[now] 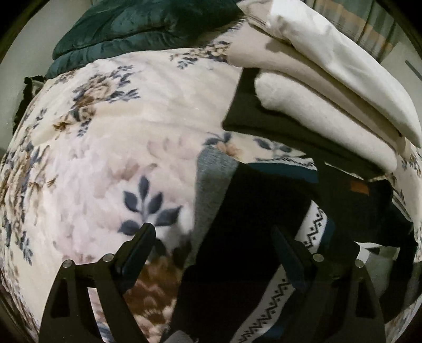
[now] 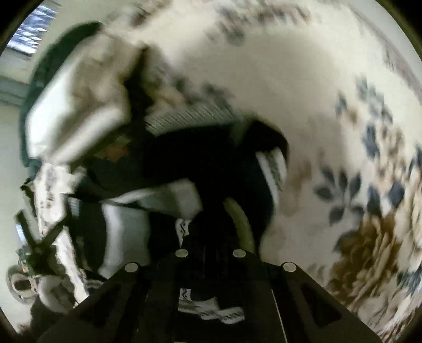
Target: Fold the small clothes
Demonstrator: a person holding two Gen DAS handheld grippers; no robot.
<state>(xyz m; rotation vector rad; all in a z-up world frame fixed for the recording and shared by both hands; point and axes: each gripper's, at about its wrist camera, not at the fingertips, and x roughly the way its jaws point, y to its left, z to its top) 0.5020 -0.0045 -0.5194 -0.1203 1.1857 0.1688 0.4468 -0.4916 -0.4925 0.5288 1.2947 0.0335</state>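
Note:
A small dark garment with white zigzag-patterned bands (image 1: 245, 211) lies on a floral blanket (image 1: 105, 147). My left gripper (image 1: 213, 234) is open just above the garment's left part, its fingers (image 1: 143, 237) spread wide with nothing between them. In the blurred right wrist view the same dark garment (image 2: 190, 163) fills the centre. My right gripper (image 2: 210, 250) has its jaws close together with dark cloth and a white patterned strip (image 2: 184, 227) between them.
A stack of folded cream and black clothes (image 1: 329, 100) sits at the right on the blanket. A dark teal quilt (image 1: 137, 23) lies at the far edge. A grey cloth patch (image 1: 213, 179) lies under the garment. The floral blanket (image 2: 329, 132) extends right.

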